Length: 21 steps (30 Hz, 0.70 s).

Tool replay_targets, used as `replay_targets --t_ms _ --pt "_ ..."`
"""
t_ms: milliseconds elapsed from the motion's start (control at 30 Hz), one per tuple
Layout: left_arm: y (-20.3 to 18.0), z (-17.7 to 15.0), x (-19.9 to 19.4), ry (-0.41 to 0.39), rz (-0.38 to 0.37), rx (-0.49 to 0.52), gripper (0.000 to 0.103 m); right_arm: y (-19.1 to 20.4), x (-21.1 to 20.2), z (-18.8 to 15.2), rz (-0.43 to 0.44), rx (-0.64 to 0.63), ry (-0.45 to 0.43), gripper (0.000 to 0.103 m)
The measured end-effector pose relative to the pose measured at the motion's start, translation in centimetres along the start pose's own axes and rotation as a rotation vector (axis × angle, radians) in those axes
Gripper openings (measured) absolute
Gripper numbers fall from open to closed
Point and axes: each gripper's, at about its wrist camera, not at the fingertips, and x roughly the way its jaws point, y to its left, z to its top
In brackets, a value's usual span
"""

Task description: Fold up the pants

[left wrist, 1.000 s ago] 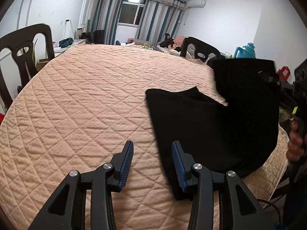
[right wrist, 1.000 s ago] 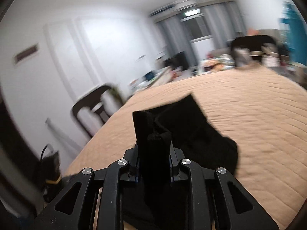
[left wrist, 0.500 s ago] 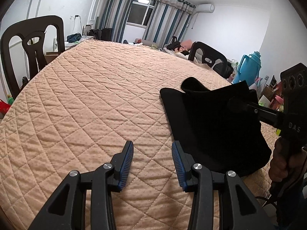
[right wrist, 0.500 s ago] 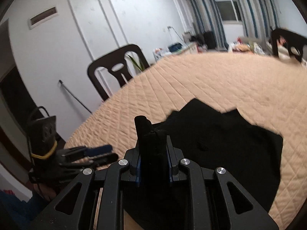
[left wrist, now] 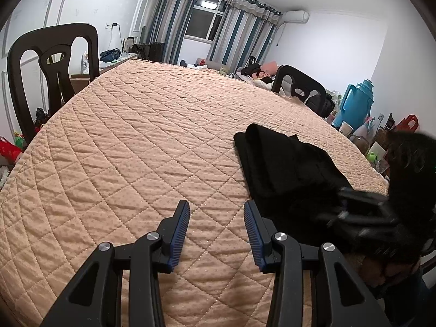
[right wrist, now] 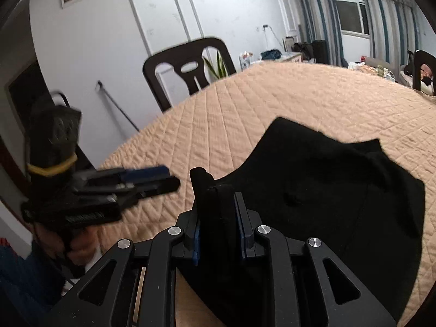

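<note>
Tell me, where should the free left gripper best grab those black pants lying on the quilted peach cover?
Probably the near edge of the black fabric pants, just right of the open left gripper, coming in low from the cover side. That edge lies flat and uncovered on the quilted peach cover, while the right gripper already pinches a bunched fold.

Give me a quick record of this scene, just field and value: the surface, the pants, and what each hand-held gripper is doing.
surface: quilt, peach, quilted
pants: black pants, lying partly folded on the quilt
left hand-held gripper: open, empty, over bare quilt beside the pants
right hand-held gripper: shut on a bunched edge of the pants
</note>
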Motion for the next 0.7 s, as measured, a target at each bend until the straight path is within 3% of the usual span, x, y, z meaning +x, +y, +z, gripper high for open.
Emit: replay_targets --t_ms 167,300,400,500,600,667,700 --pt "-0.1 0.4 -0.5 -0.014 0.0 0.01 0.044 -0.2 -1.1 0.1 0.049 0.017 0.012 0.04" --pt "-0.4 0.9 -1.0 -0.034 -0.011 0.016 0.044 0.1 -3.7 0.0 0.074 0.001 -0.07 0.041" --pt "-1.3 1.4 -1.2 -0.045 -0.031 0.037 0.044 -1.3 -6.7 -0.5 0.03 0.033 -0.157 0.041" --pt "-3.1 1.7 -0.8 -0.04 -0.078 0.067 0.044 -3.8 -8.6 -1.8 -0.057 0.107 -0.185 0.041" --pt "-5.5 1.6 0.1 -0.021 -0.125 0.123 0.044 -6.3 -8.9 -3.8 -0.13 0.175 -0.141 0.039" --pt "-7.0 1.2 1.1 0.003 -0.154 0.167 0.044 -7.3 -7.6 -5.2 -0.16 0.193 -0.05 0.031" --pt "-7.6 0.9 1.5 0.017 -0.158 0.184 0.044 -7.1 -7.8 -5.7 -0.16 0.171 -0.072 0.031"
